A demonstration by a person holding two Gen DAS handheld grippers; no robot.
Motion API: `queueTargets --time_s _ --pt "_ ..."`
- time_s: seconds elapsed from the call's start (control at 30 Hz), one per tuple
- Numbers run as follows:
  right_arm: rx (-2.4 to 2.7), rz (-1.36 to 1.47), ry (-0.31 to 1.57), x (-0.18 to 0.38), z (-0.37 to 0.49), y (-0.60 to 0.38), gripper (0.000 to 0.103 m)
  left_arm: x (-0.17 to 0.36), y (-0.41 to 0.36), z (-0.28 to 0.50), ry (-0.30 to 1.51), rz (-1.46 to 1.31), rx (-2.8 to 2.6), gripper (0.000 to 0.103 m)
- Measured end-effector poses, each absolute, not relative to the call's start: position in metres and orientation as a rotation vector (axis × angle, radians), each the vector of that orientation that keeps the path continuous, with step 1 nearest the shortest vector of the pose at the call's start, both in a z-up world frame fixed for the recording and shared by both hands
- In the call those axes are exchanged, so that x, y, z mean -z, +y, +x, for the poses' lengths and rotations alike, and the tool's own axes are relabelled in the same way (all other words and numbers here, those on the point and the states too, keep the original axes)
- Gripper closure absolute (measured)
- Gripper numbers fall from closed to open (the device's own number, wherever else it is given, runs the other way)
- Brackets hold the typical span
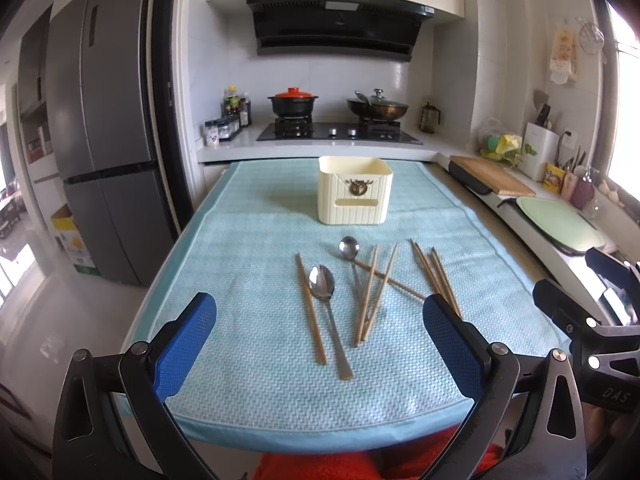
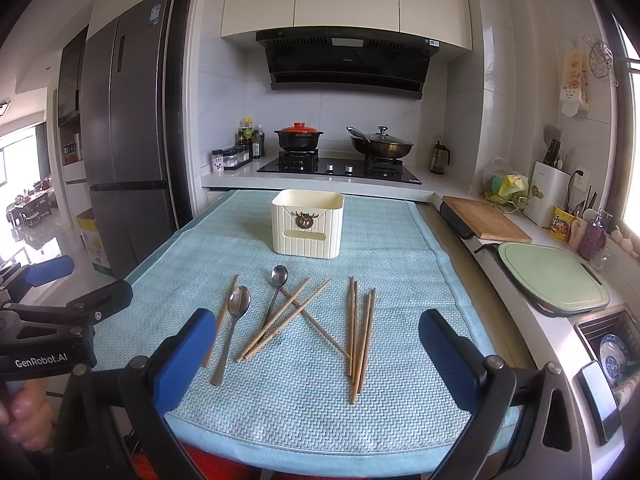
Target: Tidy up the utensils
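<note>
kitchen worktop under a pale blue textured cloth (image 1: 248, 392), with the hob and range hood behind it. on the cloth lie wooden chopsticks and two metal spoons, all with their long axes running roughly from the near edge toward the back. the larger spoon (image 1: 325, 304) has its bowl pointing away and its handle toward the near edge, and a single chopstick (image 1: 310, 308) lies just beside it on the left, nearly parallel. the smaller spoon (image 1: 351, 258) also points its bowl away, and its handle runs under a crossed heap of chopsticks (image 1: 374, 292), one of which lies slantwise across the others. a straighter bundle of chopsticks (image 2: 360, 340) lies to the right, well apart from the spoons. behind them all stands a cream ribbed utensil box (image 1: 354, 191), upright, open at the top.

the left gripper (image 1: 320, 344) and the right gripper (image 2: 318, 356) both hover over the near edge of the cloth, blue pads spread wide, nothing between them. the left view cuts off the lower end of the right bundle behind a pad; the right view shows its full length. only the right view shows a sink with a patterned plate (image 2: 614, 354) at the far right. the inside of the box cannot be made out.
</note>
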State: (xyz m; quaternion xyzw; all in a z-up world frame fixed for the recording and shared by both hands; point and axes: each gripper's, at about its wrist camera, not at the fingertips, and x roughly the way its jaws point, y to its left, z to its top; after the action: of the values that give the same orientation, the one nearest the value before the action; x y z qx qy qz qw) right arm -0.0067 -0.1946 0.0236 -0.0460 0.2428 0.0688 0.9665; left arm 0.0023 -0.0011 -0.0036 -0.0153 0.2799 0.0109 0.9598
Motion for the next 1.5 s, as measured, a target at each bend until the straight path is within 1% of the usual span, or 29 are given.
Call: queueTargets --time_s 1.0,1.5 --pt "-0.139 -0.091 0.496 -0.024 -0.004 -0.194 0.0 0.006 -0.006 0.002 0.574 -0.027 -0.013 0.0" --pt "-0.142 -0.092 0.508 -0.021 0.0 -0.193 0.0 0.016 0.001 0.015 0.628 -0.044 0.0 0.0"
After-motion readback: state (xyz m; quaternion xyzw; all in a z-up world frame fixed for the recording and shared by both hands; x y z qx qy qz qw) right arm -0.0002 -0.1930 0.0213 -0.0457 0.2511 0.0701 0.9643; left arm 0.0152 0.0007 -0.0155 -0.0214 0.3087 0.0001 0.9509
